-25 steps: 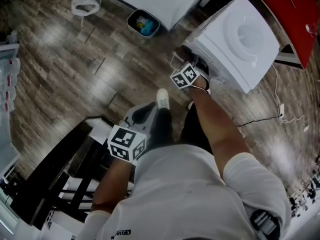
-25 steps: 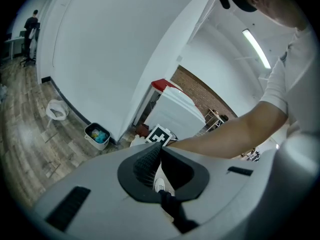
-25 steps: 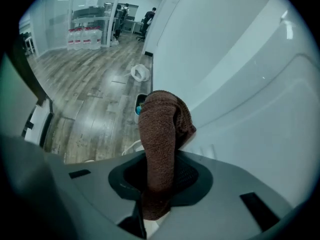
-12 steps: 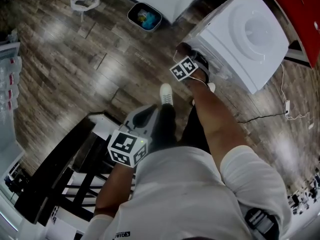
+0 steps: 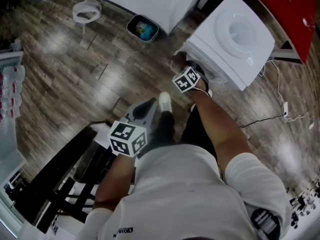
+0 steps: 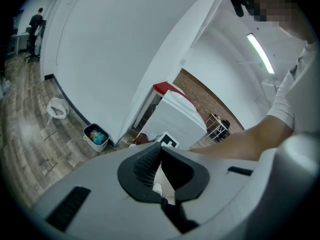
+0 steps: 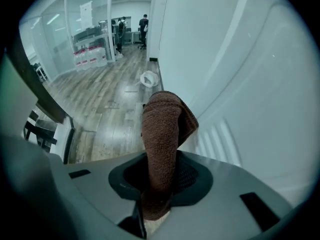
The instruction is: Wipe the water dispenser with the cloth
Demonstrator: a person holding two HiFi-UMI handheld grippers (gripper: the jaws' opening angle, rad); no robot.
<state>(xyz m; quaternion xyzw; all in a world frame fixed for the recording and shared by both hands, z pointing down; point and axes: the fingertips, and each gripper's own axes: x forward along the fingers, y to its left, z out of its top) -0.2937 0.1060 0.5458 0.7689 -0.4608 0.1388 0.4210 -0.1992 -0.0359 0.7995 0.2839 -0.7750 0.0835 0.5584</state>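
In the head view, the water dispenser [image 5: 235, 39] is seen standing on the wood floor. The right gripper [image 5: 182, 66] is held low beside the dispenser's near side face, so a wipe of that side panel is judged to be the step in hand. The stroke would best be made with the fabric pressed flat and drawn along the panel in overlapping passes, without the pinch being loosened. The left gripper [image 5: 145, 109] is carried in front of the person's body, well apart from the dispenser.

In the left gripper view, the jaws are seen drawn together at the tips. Nothing is held between them; only a white shoe shows through the slit.

In the right gripper view, the brown cloth [image 7: 162, 129] is clamped between jaws closed tight upon it, and its folded end stands out past their tips. The dispenser's white panel, with its vent slots [image 7: 225, 139], lies just beside the cloth on the right. Whether the two touch cannot be told. The folded end should be turned toward the panel, so that fabric and not the jaws meets the plastic.
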